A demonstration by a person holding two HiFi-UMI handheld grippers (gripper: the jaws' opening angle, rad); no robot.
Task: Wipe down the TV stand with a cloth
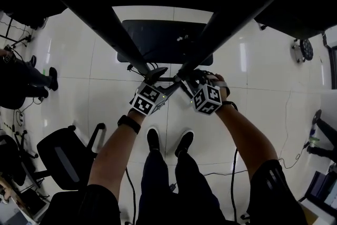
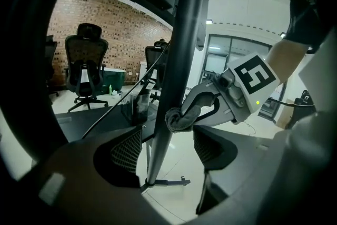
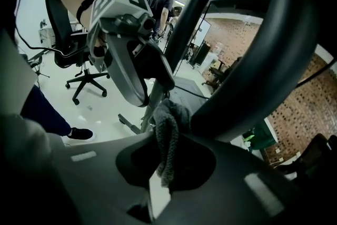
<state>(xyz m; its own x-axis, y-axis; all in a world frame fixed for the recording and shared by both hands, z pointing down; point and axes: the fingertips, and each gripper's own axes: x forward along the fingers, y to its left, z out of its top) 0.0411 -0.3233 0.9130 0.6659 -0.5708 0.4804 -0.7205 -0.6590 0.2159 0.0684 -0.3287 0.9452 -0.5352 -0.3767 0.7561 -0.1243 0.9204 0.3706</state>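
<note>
The black TV stand has two slanted poles, the left pole [image 1: 108,23] and the right pole [image 1: 231,13], over a dark base plate [image 1: 163,39] on the white floor. My right gripper [image 1: 185,80] [image 3: 166,160] is shut on a grey cloth [image 3: 168,134] [image 2: 176,119], which presses against a pole [image 2: 179,60]. My left gripper [image 1: 152,77] [image 2: 166,147] stands open, with that pole passing between its jaws without touching them. The left gripper's body [image 3: 126,50] shows just beyond the cloth in the right gripper view.
A black office chair [image 1: 66,158] stands at the lower left, and a person's legs [image 1: 29,79] are at the far left. Cables [image 1: 287,129] trail on the floor at the right. More chairs [image 2: 87,68] stand before a brick wall. A person in a cap [image 3: 160,2] stands behind.
</note>
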